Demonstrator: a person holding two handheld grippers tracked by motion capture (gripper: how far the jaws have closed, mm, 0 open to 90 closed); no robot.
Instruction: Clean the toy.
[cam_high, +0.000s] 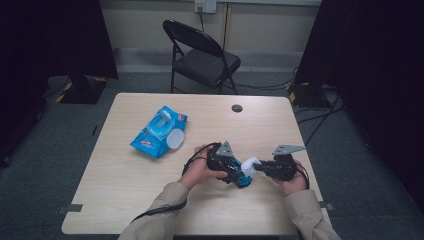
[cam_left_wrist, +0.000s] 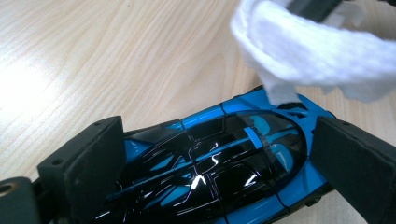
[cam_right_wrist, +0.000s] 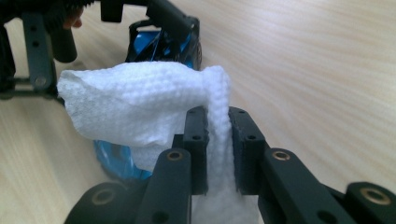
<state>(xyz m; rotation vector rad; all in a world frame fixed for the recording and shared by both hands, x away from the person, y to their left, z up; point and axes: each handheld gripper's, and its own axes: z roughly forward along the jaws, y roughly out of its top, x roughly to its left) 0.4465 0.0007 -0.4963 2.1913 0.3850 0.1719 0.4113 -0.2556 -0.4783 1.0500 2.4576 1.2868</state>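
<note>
A blue and black toy car (cam_left_wrist: 224, 163) rests on the wooden table, and my left gripper (cam_high: 235, 172) is shut on it, one black pad on each flank. A white wet wipe (cam_right_wrist: 140, 107) is pinched between the pads of my right gripper (cam_right_wrist: 217, 122), which is shut on it. The wipe (cam_left_wrist: 317, 56) hangs over the car's far end and touches its blue bodywork. In the high view the wipe (cam_high: 250, 165) lies between the two grippers, with the right gripper (cam_high: 262, 168) just right of the car (cam_high: 241, 177).
A blue pack of wet wipes (cam_high: 159, 131) with its round white lid flipped open lies on the table's left half. A small dark disc (cam_high: 237, 108) sits near the far edge. A black folding chair (cam_high: 200, 57) stands beyond the table (cam_high: 125, 190).
</note>
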